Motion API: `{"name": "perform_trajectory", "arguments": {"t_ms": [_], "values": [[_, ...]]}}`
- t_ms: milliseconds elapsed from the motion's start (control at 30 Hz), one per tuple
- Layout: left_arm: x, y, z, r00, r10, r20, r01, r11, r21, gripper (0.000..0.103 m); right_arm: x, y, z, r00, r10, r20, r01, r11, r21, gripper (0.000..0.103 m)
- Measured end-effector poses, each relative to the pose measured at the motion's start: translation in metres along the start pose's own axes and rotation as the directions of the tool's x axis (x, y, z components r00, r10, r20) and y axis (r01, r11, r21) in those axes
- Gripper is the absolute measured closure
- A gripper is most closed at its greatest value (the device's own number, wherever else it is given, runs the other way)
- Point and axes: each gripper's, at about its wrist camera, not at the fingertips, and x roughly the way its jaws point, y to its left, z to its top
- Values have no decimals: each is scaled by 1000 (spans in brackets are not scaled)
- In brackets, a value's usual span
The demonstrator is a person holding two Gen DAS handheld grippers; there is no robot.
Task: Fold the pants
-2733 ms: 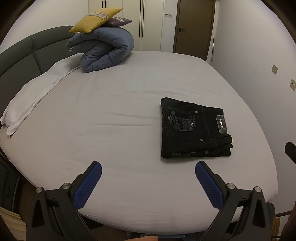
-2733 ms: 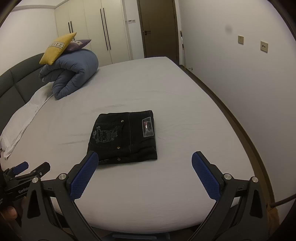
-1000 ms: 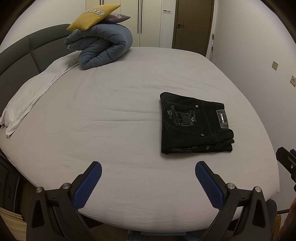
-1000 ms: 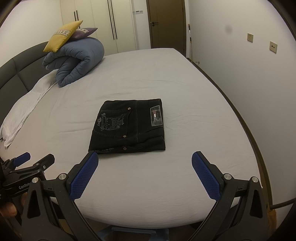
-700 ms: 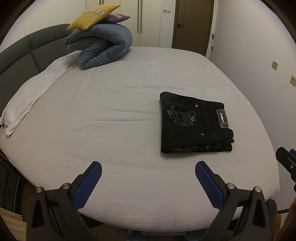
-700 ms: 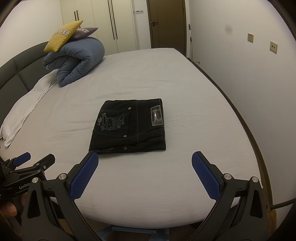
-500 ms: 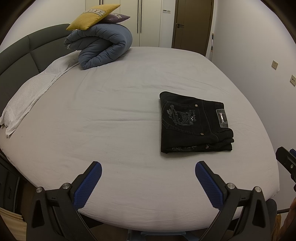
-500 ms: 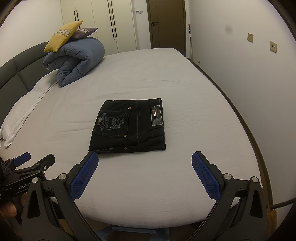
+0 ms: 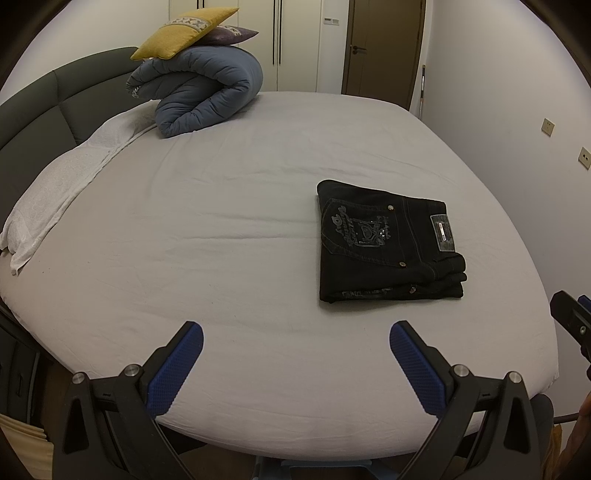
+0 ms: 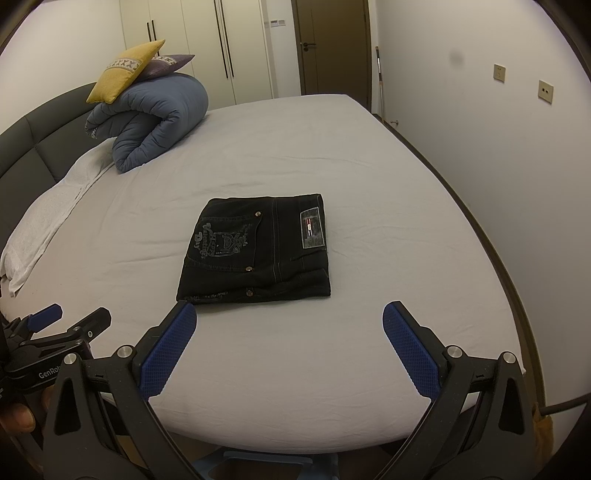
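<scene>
Black pants (image 9: 388, 247) lie folded into a compact rectangle on the grey bed sheet (image 9: 221, 240), back pocket and waist label up. They also show in the right wrist view (image 10: 258, 251). My left gripper (image 9: 295, 332) is open and empty, hovering over the bed's near edge, left of the pants. My right gripper (image 10: 288, 314) is open and empty, just short of the pants' near edge. The left gripper also shows at the lower left of the right wrist view (image 10: 70, 321).
A rolled blue duvet (image 9: 203, 96) with a yellow cushion (image 9: 181, 31) on top sits at the far left of the bed. A white towel (image 9: 66, 184) lies along the dark headboard (image 9: 44, 103). A wall (image 10: 498, 147) runs close along the bed's right side.
Over 2.7 s both grippers drew slightly nearer the bed; in the last second nothing visibly moved. The pants stay put.
</scene>
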Motion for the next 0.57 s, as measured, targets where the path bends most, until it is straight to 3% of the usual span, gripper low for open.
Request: {"name": "perform_trajectory", "arguments": {"t_ms": [567], "values": [[1, 3, -5, 1000, -3, -1, 3, 1000, 6, 0, 2, 1, -5, 1000, 4, -5, -4, 1000, -2, 0]]}}
